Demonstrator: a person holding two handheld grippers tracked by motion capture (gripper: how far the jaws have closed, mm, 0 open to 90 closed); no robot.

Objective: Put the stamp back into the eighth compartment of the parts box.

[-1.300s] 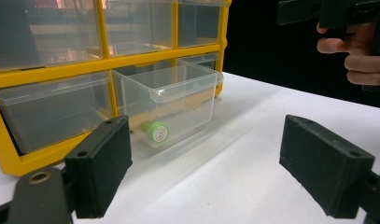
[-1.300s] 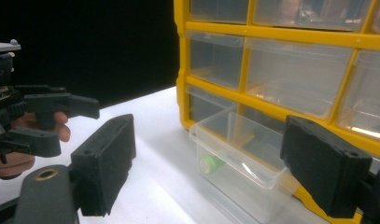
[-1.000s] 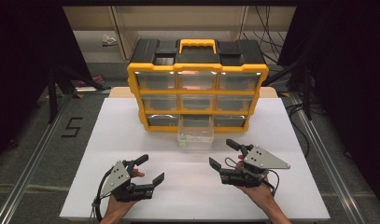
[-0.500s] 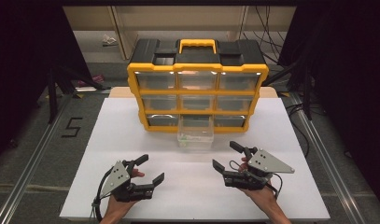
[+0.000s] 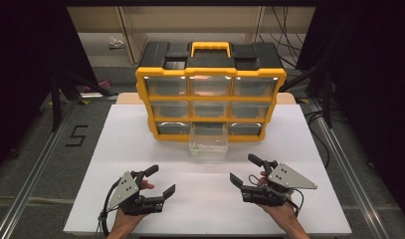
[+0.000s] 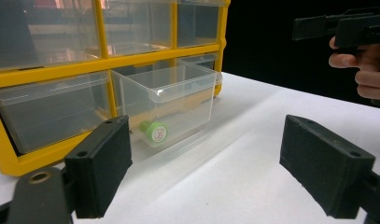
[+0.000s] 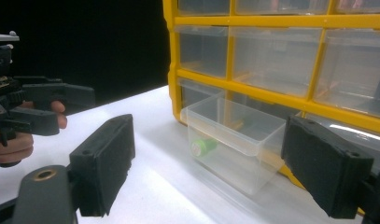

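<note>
Two hand-held grippers are resting low over the white worktop (image 5: 140, 129), both with jaws spread wide and grasping nothing: the left hand-held gripper (image 5: 161, 180) and the right hand-held gripper (image 5: 245, 170). Both are facing the clear plastic drawer (image 5: 208, 144), which is standing pulled out from the bottom middle slot of the yellow-framed organiser with a black top (image 5: 210, 89). Inside the drawer, a small green cylinder (image 6: 154, 130) is lying on its side near the front wall. Judged from this layout, reaching the cylinder well is calling for a descent from above between the drawer walls, the jaws straddling its round body, without nudging the light drawer.
</note>
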